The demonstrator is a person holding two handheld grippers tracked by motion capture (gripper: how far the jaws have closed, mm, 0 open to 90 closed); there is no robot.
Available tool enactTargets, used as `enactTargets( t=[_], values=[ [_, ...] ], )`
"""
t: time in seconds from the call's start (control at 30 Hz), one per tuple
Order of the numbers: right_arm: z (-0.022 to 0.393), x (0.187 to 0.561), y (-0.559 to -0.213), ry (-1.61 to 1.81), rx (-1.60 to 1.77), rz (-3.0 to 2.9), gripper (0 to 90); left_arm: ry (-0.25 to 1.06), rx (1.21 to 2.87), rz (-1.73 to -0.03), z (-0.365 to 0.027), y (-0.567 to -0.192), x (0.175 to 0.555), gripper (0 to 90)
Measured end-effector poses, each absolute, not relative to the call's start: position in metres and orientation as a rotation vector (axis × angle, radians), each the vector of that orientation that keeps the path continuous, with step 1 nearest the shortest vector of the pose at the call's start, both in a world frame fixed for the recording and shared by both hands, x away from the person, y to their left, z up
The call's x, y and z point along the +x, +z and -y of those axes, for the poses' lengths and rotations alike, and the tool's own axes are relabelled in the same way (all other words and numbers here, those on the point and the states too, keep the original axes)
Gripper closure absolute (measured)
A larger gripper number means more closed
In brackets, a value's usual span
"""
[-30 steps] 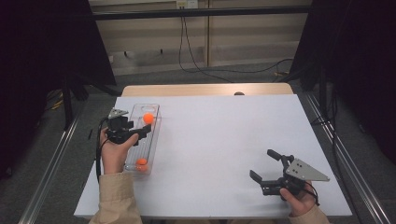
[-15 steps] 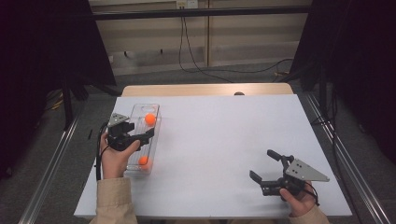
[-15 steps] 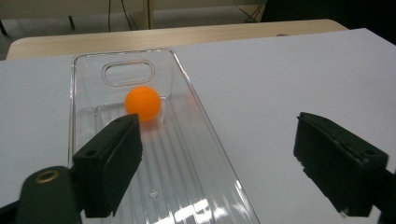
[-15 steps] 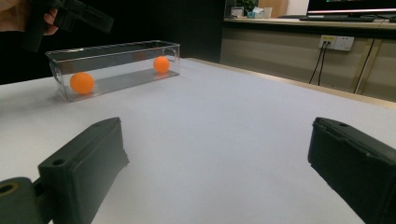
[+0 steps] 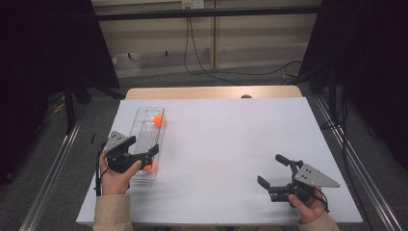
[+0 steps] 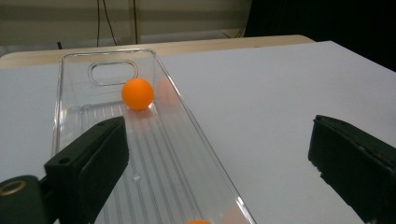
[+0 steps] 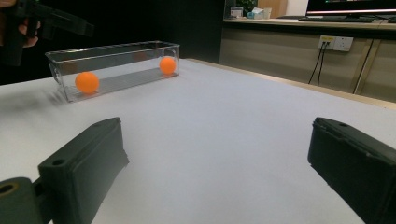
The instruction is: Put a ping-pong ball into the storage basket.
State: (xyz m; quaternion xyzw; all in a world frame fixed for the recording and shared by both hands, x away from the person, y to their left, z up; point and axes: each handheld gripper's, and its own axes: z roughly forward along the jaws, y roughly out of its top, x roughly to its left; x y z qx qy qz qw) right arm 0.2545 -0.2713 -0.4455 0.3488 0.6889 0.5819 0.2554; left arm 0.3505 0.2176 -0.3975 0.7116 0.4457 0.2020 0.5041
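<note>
A clear plastic tray (image 5: 142,134) lies lengthwise at the table's left. One orange ball (image 5: 157,120) rests at its far end, another orange ball (image 5: 148,166) at its near end. My left gripper (image 5: 146,158) hovers over the near end, and its jaws have just been opening with nothing between them. In the left gripper view the gripper (image 6: 219,172) straddles the tray's right wall (image 6: 201,140), with the far ball (image 6: 137,93) ahead and the near ball (image 6: 198,222) at the bottom edge. My right gripper (image 5: 274,171) stands open and empty at the front right, apart from the tray (image 7: 112,65).
White paper covers the table (image 5: 231,139), with a wooden edge at the back (image 5: 211,92). Dark floor and metal rails run along both sides. From the right gripper view, the left hand and its gripper (image 7: 42,21) hang above the tray's near end.
The left gripper has drawn back along the tray toward the person and its jaws stand wider apart. Both balls lie where they were. The right gripper has not moved.
</note>
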Motion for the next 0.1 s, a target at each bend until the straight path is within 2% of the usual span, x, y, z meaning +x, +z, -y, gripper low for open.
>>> enactTargets(
  t=[0.1],
  values=[
    [0.2717, 0.2545, -0.4455, 1.577, 0.946, -1.870, 3.1, 0.497, 1.689, -1.041, -0.2226, -0.4031, 0.3406, 3.1]
  ],
)
